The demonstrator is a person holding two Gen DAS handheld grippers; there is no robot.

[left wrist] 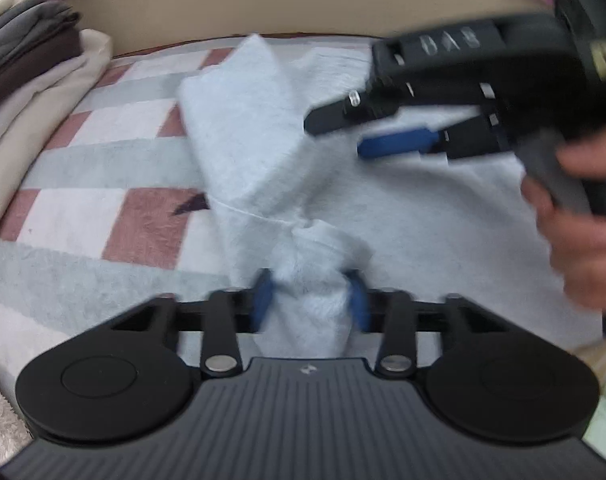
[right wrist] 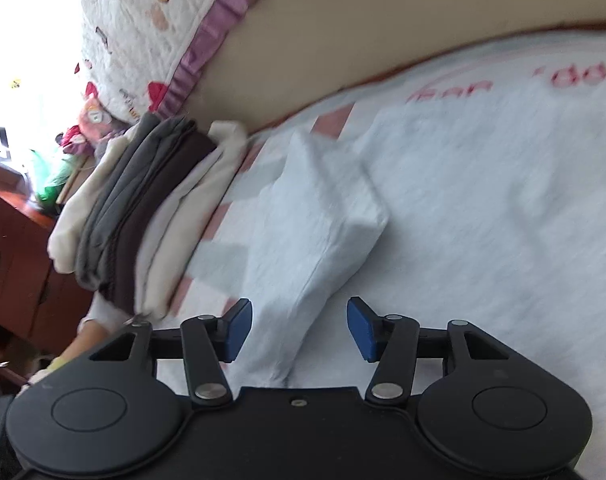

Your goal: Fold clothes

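Note:
A pale blue fuzzy garment [left wrist: 259,140] lies spread on the bed, one sleeve-like part lifted into a ridge. My left gripper [left wrist: 309,300] is shut on a bunched fold of that garment, cloth pinched between its blue pads [left wrist: 263,296]. My right gripper [left wrist: 335,136] hovers open over the garment at the upper right, held by a hand [left wrist: 575,236]. In the right wrist view the same garment [right wrist: 323,216] runs up between the blue fingertips [right wrist: 239,328] of the open right gripper [right wrist: 299,330], which holds nothing. Red lettering [right wrist: 567,76] shows on the garment's far part.
A stack of folded clothes [left wrist: 31,92] in grey, brown and cream sits at the left, also the stack [right wrist: 143,208] in the right wrist view. The checked bedspread [left wrist: 103,208] lies beneath. A quilted cushion [right wrist: 151,32] and tan headboard [right wrist: 383,12] stand behind. Wooden furniture [right wrist: 11,264] is beside the bed.

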